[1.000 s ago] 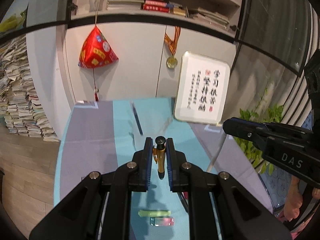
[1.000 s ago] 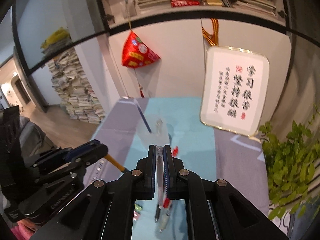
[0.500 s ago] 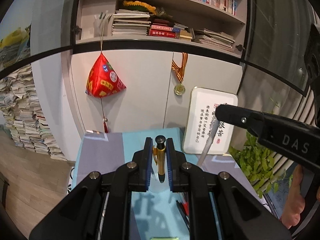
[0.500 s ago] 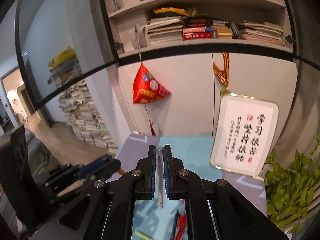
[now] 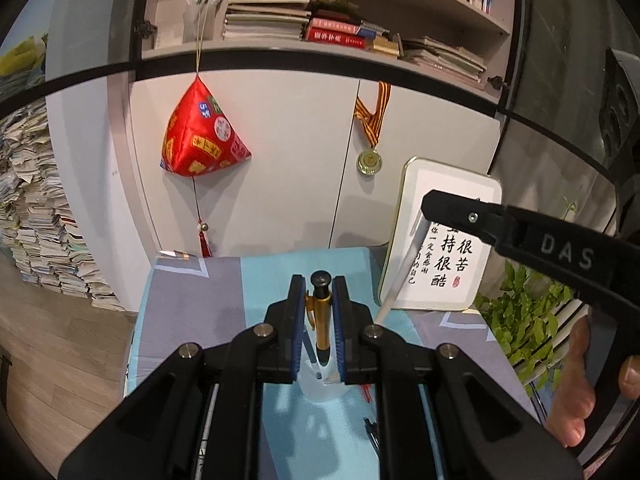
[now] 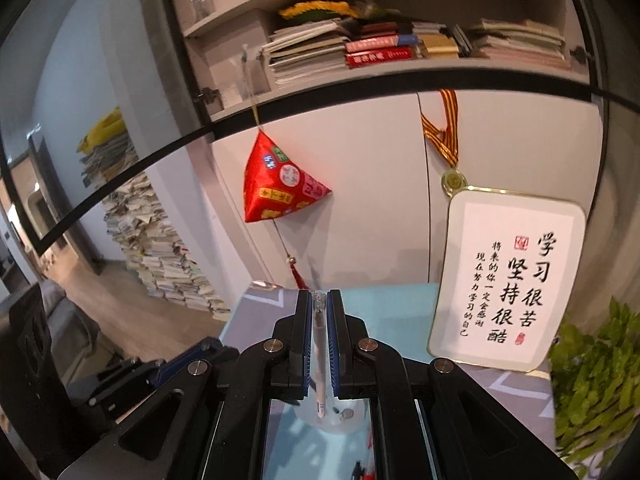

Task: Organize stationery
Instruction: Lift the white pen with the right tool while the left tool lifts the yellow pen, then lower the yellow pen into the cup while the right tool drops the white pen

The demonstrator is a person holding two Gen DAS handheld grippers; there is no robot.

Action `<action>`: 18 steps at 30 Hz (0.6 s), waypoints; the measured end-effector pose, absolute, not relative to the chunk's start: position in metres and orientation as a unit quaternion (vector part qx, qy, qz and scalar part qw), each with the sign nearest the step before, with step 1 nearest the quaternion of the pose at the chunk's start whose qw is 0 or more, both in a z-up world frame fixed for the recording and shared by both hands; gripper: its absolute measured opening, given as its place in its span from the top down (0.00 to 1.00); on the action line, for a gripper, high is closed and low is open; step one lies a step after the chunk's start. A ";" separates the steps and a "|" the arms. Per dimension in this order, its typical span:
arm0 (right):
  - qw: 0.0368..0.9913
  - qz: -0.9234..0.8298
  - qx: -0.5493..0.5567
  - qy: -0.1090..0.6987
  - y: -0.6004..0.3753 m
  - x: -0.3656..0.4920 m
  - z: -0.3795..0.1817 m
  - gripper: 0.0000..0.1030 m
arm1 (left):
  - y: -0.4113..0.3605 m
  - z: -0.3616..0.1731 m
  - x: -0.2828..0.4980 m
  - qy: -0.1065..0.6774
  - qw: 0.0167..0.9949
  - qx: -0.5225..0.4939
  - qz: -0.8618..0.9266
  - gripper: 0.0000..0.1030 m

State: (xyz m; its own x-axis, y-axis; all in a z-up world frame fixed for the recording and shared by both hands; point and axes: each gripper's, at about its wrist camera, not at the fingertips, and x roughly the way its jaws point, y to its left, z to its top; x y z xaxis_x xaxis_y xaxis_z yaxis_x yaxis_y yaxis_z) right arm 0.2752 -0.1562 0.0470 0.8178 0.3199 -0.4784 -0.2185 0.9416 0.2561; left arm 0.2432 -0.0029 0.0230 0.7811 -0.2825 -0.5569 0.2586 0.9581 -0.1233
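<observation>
Pens are held above the translucent cup [image 5: 320, 384] at lower centre: a gold pen [image 5: 321, 320] in the closed left gripper [image 5: 318, 320], a clear pen [image 6: 319, 344] in the closed right gripper [image 6: 319, 340]. Neither is deposited yet; more pens [image 5: 370, 428] are left on the counter [image 5: 192, 308].

Cup [image 5: 320, 384] on table [image 5: 192, 304]; plaque [image 5: 444, 236] behind-right, plant [image 5: 528, 312] right, book stacks [image 5: 36, 216] left.

Both tools, left [image 5: 319, 320] and right [image 6: 319, 334], clamped tight.
</observation>
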 end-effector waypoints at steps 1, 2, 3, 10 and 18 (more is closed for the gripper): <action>0.948 0.141 0.097 0.267 -0.157 0.277 0.044 0.92 | -0.004 0.019 0.246 0.301 0.942 -0.018 -0.145 0.89; 0.947 0.139 0.100 0.271 -0.158 0.282 0.039 0.92 | -0.005 0.017 0.247 0.303 0.941 -0.017 -0.146 0.89; 0.947 0.138 0.100 0.274 -0.158 0.285 0.036 0.92 | -0.006 0.014 0.250 0.306 0.941 -0.015 -0.147 0.89; 0.938 0.135 0.094 0.305 -0.155 0.304 0.004 0.92 | -0.010 -0.010 0.261 0.328 0.933 -0.009 -0.149 0.89; 0.929 0.137 0.091 0.333 -0.154 0.311 -0.023 0.92 | -0.011 -0.033 0.267 0.353 0.924 -0.009 -0.149 0.89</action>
